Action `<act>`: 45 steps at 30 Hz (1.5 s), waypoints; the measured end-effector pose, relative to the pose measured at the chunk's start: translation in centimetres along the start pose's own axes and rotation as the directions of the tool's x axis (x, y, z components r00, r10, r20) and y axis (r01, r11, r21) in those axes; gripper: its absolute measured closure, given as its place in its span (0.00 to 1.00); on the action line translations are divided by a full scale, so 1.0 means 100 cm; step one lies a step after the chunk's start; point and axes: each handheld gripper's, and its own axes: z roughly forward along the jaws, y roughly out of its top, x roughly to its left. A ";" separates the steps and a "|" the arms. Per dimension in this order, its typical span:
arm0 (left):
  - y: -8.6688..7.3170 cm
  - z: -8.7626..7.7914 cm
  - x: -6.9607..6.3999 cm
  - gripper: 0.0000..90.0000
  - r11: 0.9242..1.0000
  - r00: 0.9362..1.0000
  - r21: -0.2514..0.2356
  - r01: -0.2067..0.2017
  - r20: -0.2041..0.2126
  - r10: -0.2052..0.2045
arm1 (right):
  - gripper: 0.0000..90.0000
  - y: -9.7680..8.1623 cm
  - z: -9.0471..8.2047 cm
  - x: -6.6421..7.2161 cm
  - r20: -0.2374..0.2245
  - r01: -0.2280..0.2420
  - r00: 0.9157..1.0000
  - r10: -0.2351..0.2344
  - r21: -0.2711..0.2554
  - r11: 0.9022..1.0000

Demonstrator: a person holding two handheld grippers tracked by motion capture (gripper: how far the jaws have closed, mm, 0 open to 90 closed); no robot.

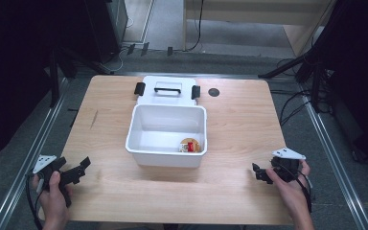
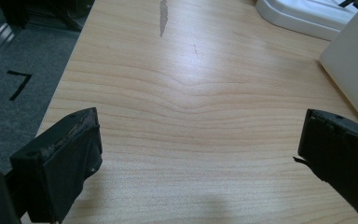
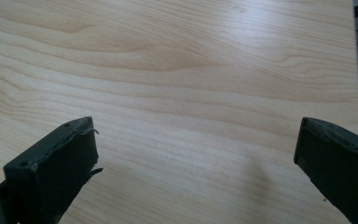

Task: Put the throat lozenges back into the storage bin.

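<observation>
Bin (image 1: 146,143) sits mid-table (image 1: 230,191), lid (image 1: 166,91) behind it. We hold both tools with jaws apart, empty: left tool (image 1: 79,167) nearer the bin, right tool (image 1: 261,173) farther.

The worktop (image 1: 235,143) was pale, smooth wood grain with a soft sheen; the white bin (image 1: 146,143) and its lid (image 1: 148,88) looked like glossy plastic.

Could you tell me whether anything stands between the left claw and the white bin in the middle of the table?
Nothing visible does. The left claw sits open near the table's front left corner, and bare wood of the table lies between it and the white bin. The left gripper view shows the same: bare tabletop up to the bin's wall.
</observation>
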 end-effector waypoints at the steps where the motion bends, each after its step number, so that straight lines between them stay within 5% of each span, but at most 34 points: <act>1: 0.000 0.000 0.000 0.00 1.000 1.000 0.000 0.000 -0.001 0.000 | 0.00 -0.003 -0.001 -0.002 0.005 -0.009 1.000 0.009 -0.011 1.000; 9: 0.000 0.000 0.000 0.00 1.000 1.000 0.000 -0.001 0.001 0.001 | 0.00 -0.025 -0.013 -0.010 0.004 -0.060 0.998 0.061 -0.083 0.995; 26: 0.000 0.000 0.000 0.00 1.000 1.000 0.000 -0.006 0.005 0.006 | 0.00 -0.052 -0.034 -0.020 0.002 -0.093 0.996 0.094 -0.157 0.983; 37: 0.000 0.000 -0.001 0.00 1.000 1.000 0.003 -0.008 0.016 0.008 | 0.00 -0.057 -0.040 -0.027 0.054 -0.069 0.995 0.081 -0.195 0.978; 45: -0.001 0.000 -0.005 0.00 0.999 0.999 0.004 -0.036 -0.012 0.036 | 0.00 -0.054 -0.035 -0.032 0.037 -0.093 0.994 0.100 -0.150 0.984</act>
